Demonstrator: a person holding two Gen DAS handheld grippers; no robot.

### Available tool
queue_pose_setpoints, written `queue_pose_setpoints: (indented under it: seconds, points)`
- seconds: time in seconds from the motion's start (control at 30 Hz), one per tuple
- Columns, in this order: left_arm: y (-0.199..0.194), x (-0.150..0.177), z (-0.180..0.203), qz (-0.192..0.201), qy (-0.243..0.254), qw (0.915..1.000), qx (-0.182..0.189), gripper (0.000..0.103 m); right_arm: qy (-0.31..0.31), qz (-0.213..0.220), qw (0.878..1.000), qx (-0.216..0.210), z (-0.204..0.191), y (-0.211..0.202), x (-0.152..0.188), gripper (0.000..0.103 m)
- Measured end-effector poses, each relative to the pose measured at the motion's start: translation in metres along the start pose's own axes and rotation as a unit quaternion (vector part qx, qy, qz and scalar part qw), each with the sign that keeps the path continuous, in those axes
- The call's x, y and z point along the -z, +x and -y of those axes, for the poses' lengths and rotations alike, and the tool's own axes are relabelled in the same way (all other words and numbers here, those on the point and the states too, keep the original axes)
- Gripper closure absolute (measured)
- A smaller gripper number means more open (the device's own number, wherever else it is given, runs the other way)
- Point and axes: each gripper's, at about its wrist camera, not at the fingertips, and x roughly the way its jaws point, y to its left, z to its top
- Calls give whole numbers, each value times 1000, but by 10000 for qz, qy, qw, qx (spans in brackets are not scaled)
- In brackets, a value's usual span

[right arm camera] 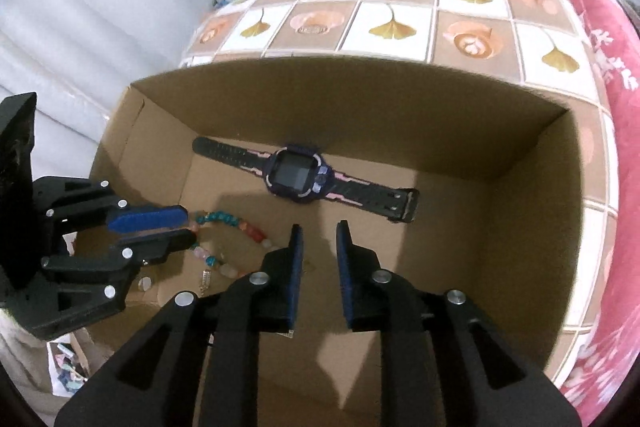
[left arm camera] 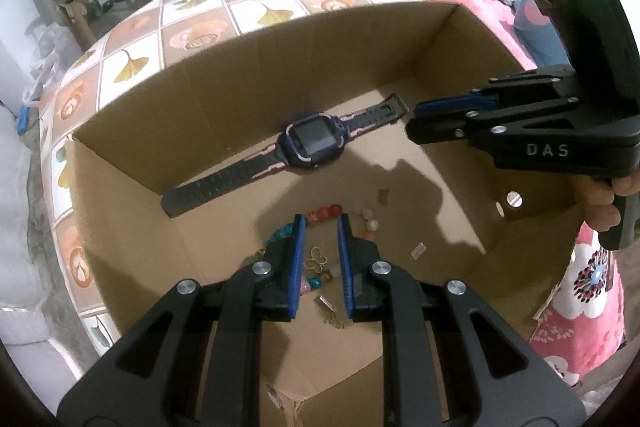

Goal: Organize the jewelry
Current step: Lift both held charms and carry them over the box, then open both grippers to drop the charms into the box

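Left black gripper [left arm camera: 321,227], jaws narrowly apart and empty, hovered lower-centre over the light, floppy multicoloured bead bracelet [right arm camera: 224,223]; pinching across its strand looked safest.

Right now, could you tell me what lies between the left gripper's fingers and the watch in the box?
In the left wrist view, red and pink beads lie just beyond the left gripper; then bare cardboard up to the watch.

A dark purple smartwatch [left arm camera: 314,142] with a black-and-pink strap was laid flat and outstretched along the far wall of an open cardboard box [left arm camera: 224,83]. Nearer, a bracelet of multicoloured beads [right arm camera: 236,227] and small gold trinkets [left arm camera: 317,261] were scattered on the box floor.
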Motion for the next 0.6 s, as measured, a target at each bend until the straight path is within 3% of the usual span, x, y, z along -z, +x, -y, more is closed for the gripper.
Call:
queue_pose_setpoints:
  seconds: [0.13, 0.23, 0.33, 0.5, 0.6]
  points:
    - [-14, 1, -3, 296, -30, 9995, -84, 87, 35, 303, 9995, -79, 4, -21, 3, 84]
    - [-34, 5, -3, 667, -12, 9977, -126, 86, 67, 706, 9970, -302, 6, -51, 13, 76]
    - [-65, 20, -1, 1187, 0, 9928, -164, 76, 41, 1241, 9905, -592, 5, -85, 33, 69]
    - [-114, 79, 3, 2113, -19, 9774, -93, 58, -187, 2230, 9620, -1565, 1, -132, 106, 56]
    - [-131, 131, 8, 2492, -81, 9682, -203, 54, -325, 2388, 9517, -1904, -6, -134, 163, 54]
